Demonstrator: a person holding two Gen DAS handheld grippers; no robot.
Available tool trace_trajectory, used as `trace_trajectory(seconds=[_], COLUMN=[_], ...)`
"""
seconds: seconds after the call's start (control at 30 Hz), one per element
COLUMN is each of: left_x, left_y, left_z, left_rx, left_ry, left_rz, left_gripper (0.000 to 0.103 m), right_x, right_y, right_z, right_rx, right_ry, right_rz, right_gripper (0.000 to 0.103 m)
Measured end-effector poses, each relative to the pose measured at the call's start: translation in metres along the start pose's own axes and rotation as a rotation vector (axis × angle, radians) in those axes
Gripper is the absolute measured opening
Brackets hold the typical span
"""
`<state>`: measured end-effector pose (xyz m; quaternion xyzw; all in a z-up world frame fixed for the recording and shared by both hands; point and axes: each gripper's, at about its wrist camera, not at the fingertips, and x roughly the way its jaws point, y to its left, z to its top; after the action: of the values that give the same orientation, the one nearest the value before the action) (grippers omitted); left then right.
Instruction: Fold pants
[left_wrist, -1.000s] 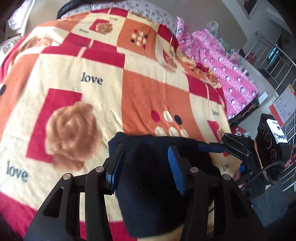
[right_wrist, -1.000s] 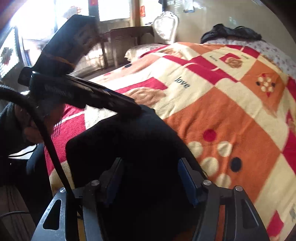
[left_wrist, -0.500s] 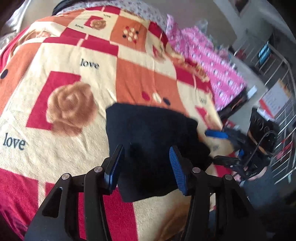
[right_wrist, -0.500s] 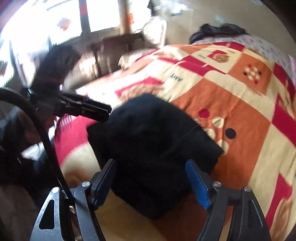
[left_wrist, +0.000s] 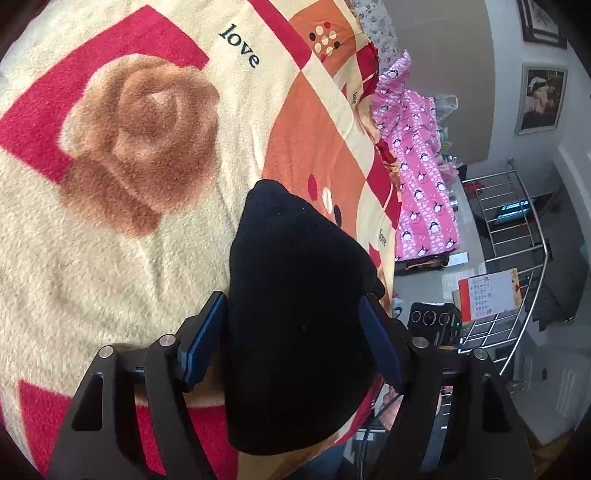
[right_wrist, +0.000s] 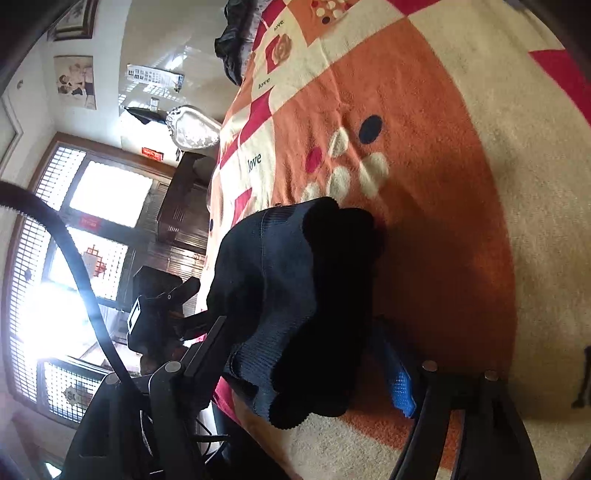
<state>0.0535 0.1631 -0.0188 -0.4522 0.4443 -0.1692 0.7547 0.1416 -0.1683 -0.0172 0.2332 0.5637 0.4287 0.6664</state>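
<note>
Folded black pants (left_wrist: 295, 325) lie as compact bundle on patterned blanket (left_wrist: 110, 258), near bed's right edge, partly over orange square with dots. Left gripper (left_wrist: 291, 339) angled down toward bed, blue pads either side of bundle; jaws opening, spread wide, pads (left_wrist: 201, 336) just clear of cloth. Right gripper (right_wrist: 306, 354) rolled well over on its side (room looks tipped in its view), also pointing down; jaws easing closed, bundle between them, far pad (right_wrist: 397, 373) apart from fabric. Pink penguin-print cloth (left_wrist: 417, 177) beyond bed's edge.
</note>
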Motion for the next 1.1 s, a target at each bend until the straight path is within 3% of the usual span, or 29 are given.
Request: trace_trajectory(seconds=[0.13,0.17,0.2,0.23,0.27,0.4,0.6,0.83,0.87,0.9,0.97,1.03,1.1], left_x=[0.009,0.007,0.007,0.005,0.004,-0.002,0.011,0.065,0.072,0.080,0.079,0.076,0.072], left_y=[-0.013,-0.012,-0.012,-0.011,-0.012,-0.027,-0.058,-0.067,-0.058,-0.050,-0.041,-0.040,-0.040], left_z=[0.002,0.000,-0.001,-0.005,-0.007,-0.013,0.021,0.076,0.079,0.081,0.079,0.074,0.073], left_rx=[0.040,0.052,0.063,0.081,0.097,0.189,0.258,0.267,0.253,0.236,0.252,0.304,0.327], left_ry=[0.022,0.018,0.012,0.002,-0.007,-0.043,-0.055,-0.020,-0.001,0.012,-0.043,-0.061,-0.078], left_rz=[0.043,0.058,0.089,0.143,0.149,0.220,0.195,0.243,0.270,0.291,0.241,0.236,0.251], left_gripper=[0.083,0.077,0.055,0.049,0.042,0.031,0.031,0.033,0.039,0.053,0.056,0.057,0.062], right_x=[0.014,0.010,0.011,0.009,0.007,-0.002,-0.022,-0.023,-0.020,-0.012,-0.006,-0.008,-0.008], right_y=[0.010,0.010,0.005,0.003,0.000,0.015,0.035,-0.003,-0.009,-0.018,-0.037,-0.043,-0.038], right_z=[0.008,0.005,0.004,0.003,0.002,-0.005,0.032,0.095,0.098,0.100,0.098,0.092,0.086], right_rx=[-0.044,-0.041,-0.026,-0.029,-0.039,-0.158,-0.228,-0.148,-0.138,-0.128,-0.099,-0.085,-0.141], right_ry=[0.010,0.009,0.004,0.005,-0.001,-0.042,-0.104,-0.112,-0.104,-0.080,-0.096,-0.146,-0.179], right_rz=[-0.020,-0.025,-0.050,-0.061,-0.055,-0.070,-0.115,-0.143,-0.161,-0.185,-0.157,-0.117,-0.141], right_gripper=[0.076,0.071,0.055,0.050,0.043,0.032,0.030,0.030,0.031,0.035,0.045,0.046,0.046])
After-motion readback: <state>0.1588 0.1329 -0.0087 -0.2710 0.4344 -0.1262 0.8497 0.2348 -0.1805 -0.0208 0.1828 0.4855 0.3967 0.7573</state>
